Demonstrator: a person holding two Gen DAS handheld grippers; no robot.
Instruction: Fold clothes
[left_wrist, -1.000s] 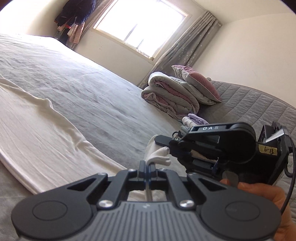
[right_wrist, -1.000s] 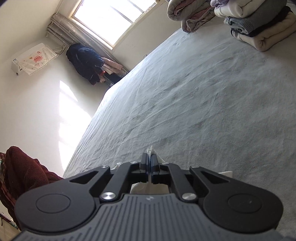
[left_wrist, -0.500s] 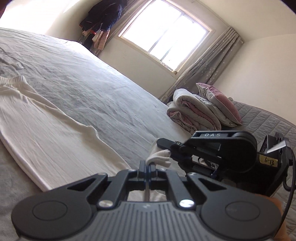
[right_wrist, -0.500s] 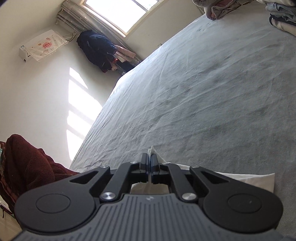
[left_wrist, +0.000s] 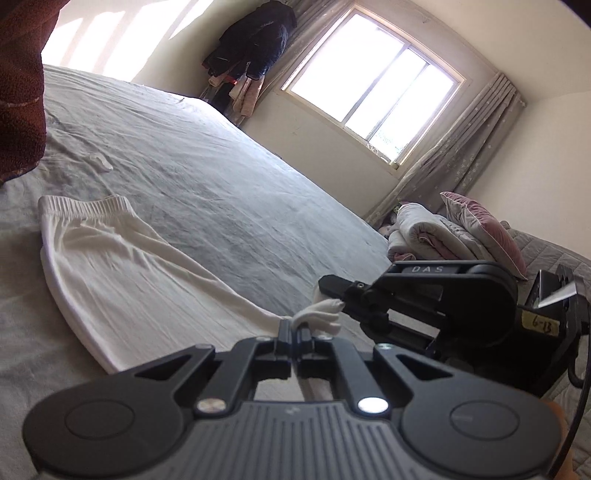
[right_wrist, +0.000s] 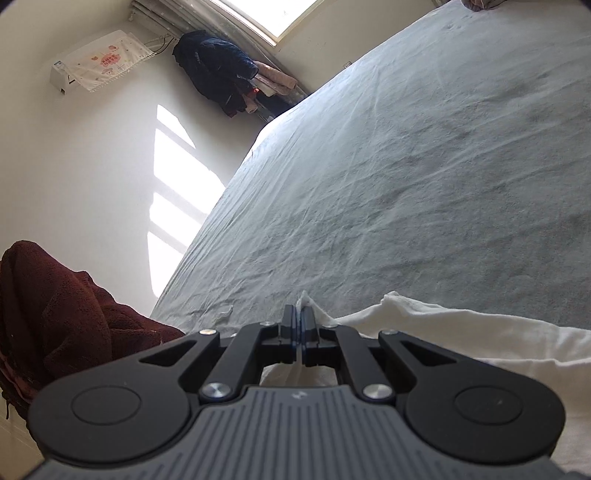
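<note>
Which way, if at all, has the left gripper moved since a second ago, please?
Yes. The left gripper, shut on the white pants, has travelled toward their waistband end: the window slid rightward in its view and the waistband came into sight.

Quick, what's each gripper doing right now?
Left gripper: closed on the white garment.
Right gripper: closed on the same white garment.

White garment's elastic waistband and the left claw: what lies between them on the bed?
Only the white garment itself, stretched across the grey sheet from waistband to the shut left claw; left wrist view.
</note>
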